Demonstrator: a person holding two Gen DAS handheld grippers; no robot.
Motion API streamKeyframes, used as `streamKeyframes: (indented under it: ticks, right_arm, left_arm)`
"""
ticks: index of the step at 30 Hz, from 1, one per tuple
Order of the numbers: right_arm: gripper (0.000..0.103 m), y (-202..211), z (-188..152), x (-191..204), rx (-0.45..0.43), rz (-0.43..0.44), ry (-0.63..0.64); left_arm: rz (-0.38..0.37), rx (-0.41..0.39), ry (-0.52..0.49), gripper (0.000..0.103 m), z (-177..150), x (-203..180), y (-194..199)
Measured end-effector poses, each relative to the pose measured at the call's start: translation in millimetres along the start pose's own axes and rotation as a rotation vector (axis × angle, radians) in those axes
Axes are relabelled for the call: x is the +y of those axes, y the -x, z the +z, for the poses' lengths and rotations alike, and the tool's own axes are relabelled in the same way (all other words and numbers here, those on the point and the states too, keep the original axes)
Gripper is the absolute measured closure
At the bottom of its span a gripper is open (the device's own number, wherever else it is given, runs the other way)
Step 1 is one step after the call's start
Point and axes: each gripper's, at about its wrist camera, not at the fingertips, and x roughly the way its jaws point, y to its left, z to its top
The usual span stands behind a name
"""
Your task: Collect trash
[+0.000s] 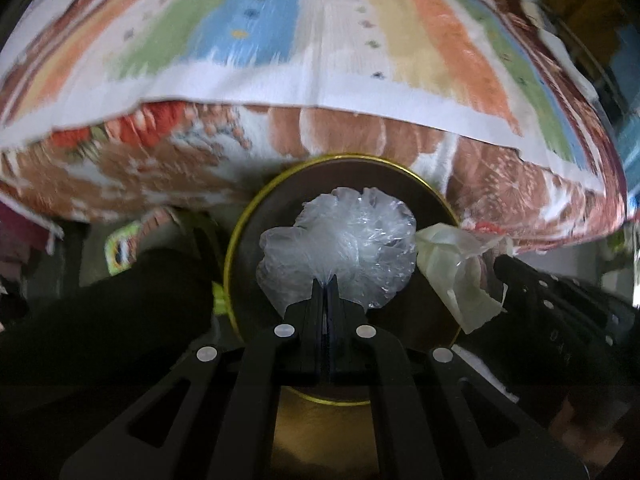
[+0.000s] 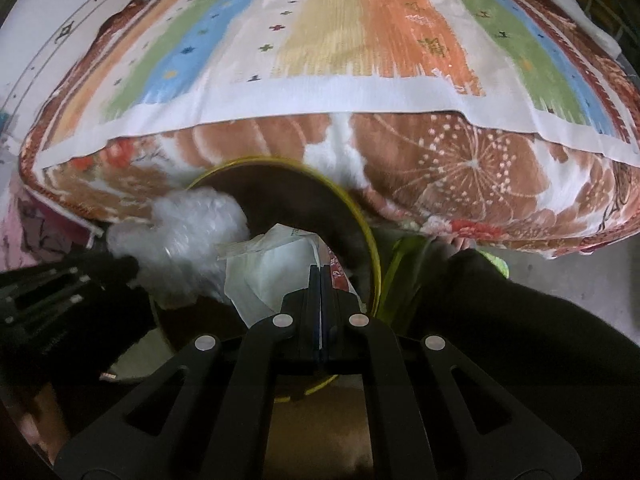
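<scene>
Left wrist view: left gripper [image 1: 326, 280] clamped on a crumpled clear plastic bag [image 1: 340, 240], held over the open mouth of the gold-rimmed bin [image 1: 236, 240]
Bin: just beside a striped mat [image 1: 320, 40]
Right wrist view: right gripper [image 2: 320, 272] clamped on a white wrapper [image 2: 272, 268], over the same bin

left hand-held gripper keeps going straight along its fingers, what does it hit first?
Likely the dark inside of the gold-rimmed round bin. The left hand-held gripper, shut on a crumpled clear plastic bag, points down into the bin's mouth; the bag would reach it first. Depth is unclear.
</scene>
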Motion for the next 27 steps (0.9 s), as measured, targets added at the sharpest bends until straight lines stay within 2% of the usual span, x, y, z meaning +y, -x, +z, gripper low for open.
streamKeyframes:
  ticks: [3, 4, 5, 6, 7, 9, 15, 17, 19, 23, 27]
  right_arm:
    - [0.103, -19, 9, 0, 0.036, 0.030, -0.036]
    - [0.098, -24, 10, -1, 0.045, 0.038, -0.043]
    - [0.082, -32, 11, -1, 0.061, 0.046, -0.053]
    - [0.072, -37, 12, -3, 0.066, 0.039, -0.067]
    - [0.061, -39, 12, -4, 0.067, 0.029, -0.074]
    - [0.061, -38, 11, -6, 0.067, 0.023, -0.082]
    - [0.057, -11, 12, -1, 0.006, 0.052, -0.056]
    - [0.051, 5, 12, 1, -0.026, 0.092, -0.049]
    - [0.049, 22, 11, 4, -0.077, 0.091, -0.025]
    - [0.044, 43, 14, 4, -0.136, 0.077, -0.002]
    - [0.043, 61, 14, 2, -0.185, 0.100, 0.007]
  left_arm:
    - [-0.018, 0.043, 0.060, 0.101, 7, 5, -17]
    - [-0.042, 0.047, 0.082, 0.091, 10, 6, -21]
    - [-0.062, 0.045, 0.097, 0.082, 12, 7, -22]
    - [-0.063, 0.035, 0.108, 0.058, 12, 9, -21]
    - [-0.057, 0.008, 0.121, 0.054, 13, 12, -15]
    - [-0.063, -0.026, 0.123, 0.054, 12, 14, -4]
    - [-0.168, -0.075, 0.131, 0.052, 11, 22, 28]
    - [-0.187, -0.098, 0.131, 0.047, 13, 25, 39]
    - [-0.216, -0.141, 0.145, 0.036, 14, 29, 51]
    - [-0.199, -0.204, 0.114, 0.033, 16, 30, 68]
    - [-0.205, -0.240, 0.024, 0.026, 12, 19, 82]
